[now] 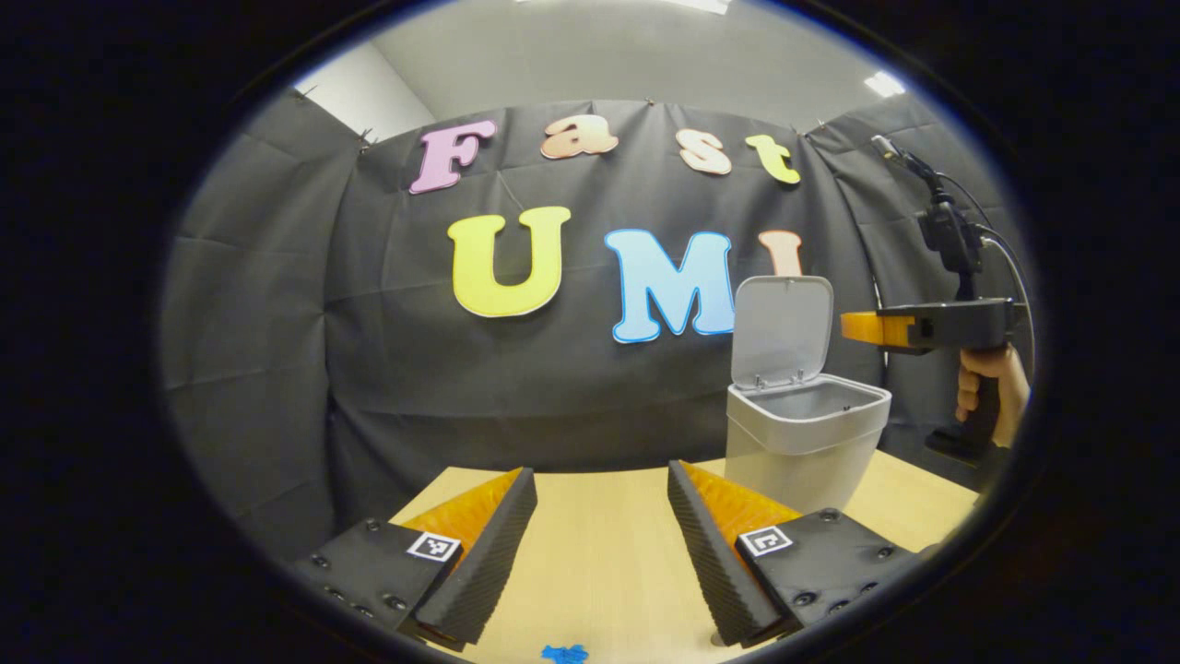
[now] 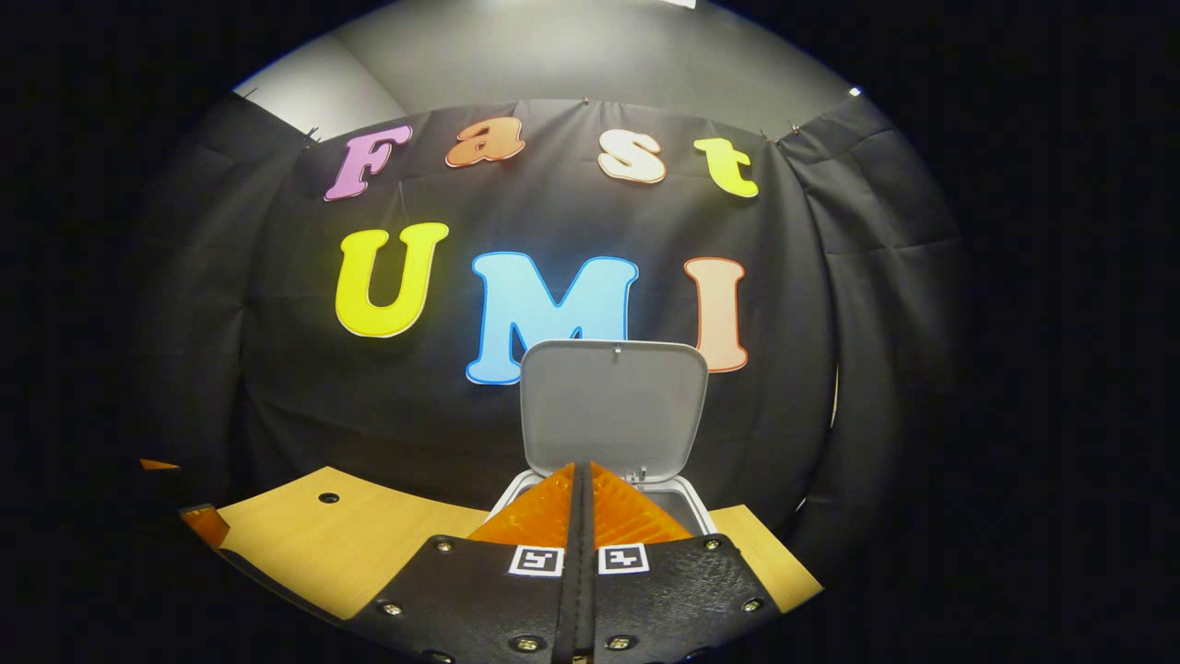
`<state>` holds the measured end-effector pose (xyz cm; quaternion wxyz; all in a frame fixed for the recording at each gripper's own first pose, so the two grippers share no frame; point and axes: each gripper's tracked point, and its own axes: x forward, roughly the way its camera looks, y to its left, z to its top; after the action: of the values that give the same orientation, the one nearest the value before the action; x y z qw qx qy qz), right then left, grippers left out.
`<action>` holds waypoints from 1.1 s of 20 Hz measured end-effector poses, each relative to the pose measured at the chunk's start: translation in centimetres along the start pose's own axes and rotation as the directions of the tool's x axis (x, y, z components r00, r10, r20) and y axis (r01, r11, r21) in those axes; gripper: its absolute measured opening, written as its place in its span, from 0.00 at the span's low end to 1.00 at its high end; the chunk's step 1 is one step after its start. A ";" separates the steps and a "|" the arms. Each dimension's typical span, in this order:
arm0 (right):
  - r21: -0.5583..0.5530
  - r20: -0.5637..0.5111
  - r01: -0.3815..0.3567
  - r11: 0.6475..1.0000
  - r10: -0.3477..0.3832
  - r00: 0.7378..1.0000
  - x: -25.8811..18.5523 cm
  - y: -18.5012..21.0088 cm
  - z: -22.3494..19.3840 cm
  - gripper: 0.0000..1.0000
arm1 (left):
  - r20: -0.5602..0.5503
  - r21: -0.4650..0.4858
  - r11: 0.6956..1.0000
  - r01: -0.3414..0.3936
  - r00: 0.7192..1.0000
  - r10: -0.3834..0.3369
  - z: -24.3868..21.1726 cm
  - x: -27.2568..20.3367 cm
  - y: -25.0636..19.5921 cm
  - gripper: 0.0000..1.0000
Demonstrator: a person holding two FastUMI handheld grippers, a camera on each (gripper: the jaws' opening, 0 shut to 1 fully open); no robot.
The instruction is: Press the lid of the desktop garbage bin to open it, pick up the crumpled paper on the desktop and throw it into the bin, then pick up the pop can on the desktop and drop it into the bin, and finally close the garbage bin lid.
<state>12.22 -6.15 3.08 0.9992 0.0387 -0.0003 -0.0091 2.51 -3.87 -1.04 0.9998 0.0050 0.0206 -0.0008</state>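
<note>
- Garbage bin (image 1: 804,433): on the worktop (image 1: 608,563), mouth open, lid (image 1: 782,330) upright at the rear.
- Right tool (image 2: 583,480): fingers pressed together, nothing between them; raised, beside and above the lid in the left gripper view, pointing at it.
- Left tool (image 1: 601,516): fingers spread, empty, low over the worktop; bin ahead to its right.
- Judgement: closing appears to be the step in hand; right tool is nearer, push lid forward and down.
- Blue scrap (image 1: 564,654): near edge, unidentified.

Pale grey garbage bin (image 1: 800,433) on the table, just ahead and right of the spread left gripper (image 1: 601,544). Lid (image 2: 613,406) up, standing straight behind the pressed-together right gripper (image 2: 581,503).
</note>
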 end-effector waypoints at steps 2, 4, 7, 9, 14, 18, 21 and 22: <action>0.010 0.003 -0.007 1.000 0.007 1.000 -0.9 0.3 0.0 0.00 | 0.002 0.001 1.000 -0.004 1.000 0.004 0.0 0.0 0.2 0.87; 0.027 0.003 -0.021 0.999 0.021 1.000 -1.4 0.7 -0.2 0.00 | 0.001 0.001 1.000 -0.006 1.000 0.006 -0.3 -0.3 0.4 0.87; 0.038 -0.012 -0.028 0.999 0.028 1.000 -2.2 0.9 -0.9 0.04 | 0.000 -0.001 1.000 -0.005 1.000 0.005 -0.3 -0.4 0.6 0.87; 0.042 -0.020 -0.032 0.999 0.033 0.999 -2.6 1.3 -1.3 0.21 | 0.000 -0.001 1.000 -0.003 1.000 0.003 -0.4 -0.5 0.6 0.96; 0.029 -0.023 -0.058 0.998 0.059 0.998 -3.5 2.4 -1.5 0.52 | -0.001 -0.003 1.000 0.004 1.000 -0.004 -0.6 -0.5 0.7 0.87; 0.010 -0.029 -0.044 0.999 0.045 0.999 -3.9 2.5 -2.0 0.97 | -0.002 0.001 1.000 0.005 1.000 -0.005 -0.9 -0.6 1.0 0.94; -0.016 -0.031 -0.040 0.999 0.039 0.999 -4.1 3.0 -2.4 0.97 | -0.016 0.000 1.000 0.000 1.000 0.000 -1.6 -0.5 1.6 0.94; -0.021 -0.030 -0.042 0.999 0.042 0.999 -4.3 3.2 -2.4 0.97 | -0.026 0.003 1.000 -0.004 1.000 0.004 -2.2 -0.5 1.8 0.94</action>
<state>8.01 -2.69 0.93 0.9994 0.0278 0.0137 0.0125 1.90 -2.02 -3.18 0.9994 0.0064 0.0337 0.0013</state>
